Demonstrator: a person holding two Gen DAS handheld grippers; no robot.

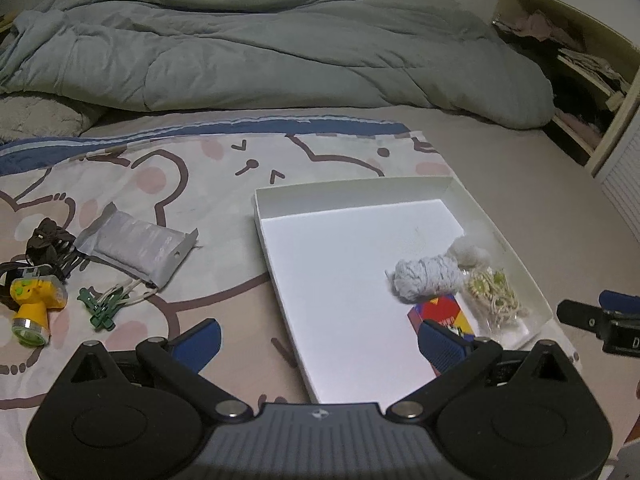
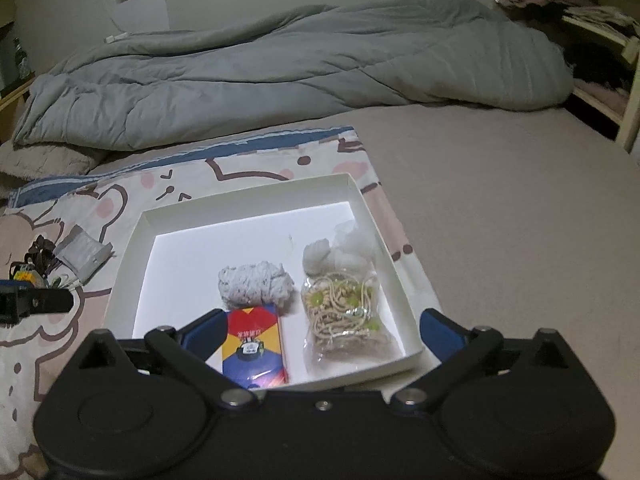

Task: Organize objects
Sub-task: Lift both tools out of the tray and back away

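Right hand-held gripper (image 2: 322, 334) spread wide, white box (image 2: 362, 204) holding 4 items

box (image 2: 372, 216): matt white card
bag (image 2: 346, 316): glossy clear plastic
yarn ball (image 2: 256, 282): rough fibre
duvet (image 1: 240, 52): soft grey quilted cloth
torch (image 1: 34, 304): shiny yellow plastic

One white tray (image 2: 394, 280) lies on the bed and holds four items: one multicoloured card box (image 2: 254, 344), one grey yarn bundle (image 2: 254, 282), one clear bag of beige cord with green beads (image 2: 346, 316) and one clear bag of white fluff (image 2: 340, 254). Four items lie outside the tray on the patterned sheet (image 1: 224, 168): one yellow toy torch (image 1: 34, 306), one dark hair claw (image 1: 48, 246), one silver foil packet (image 1: 136, 246) and one green clip bundle (image 1: 102, 304). One grey duvet (image 1: 256, 52) lies behind.
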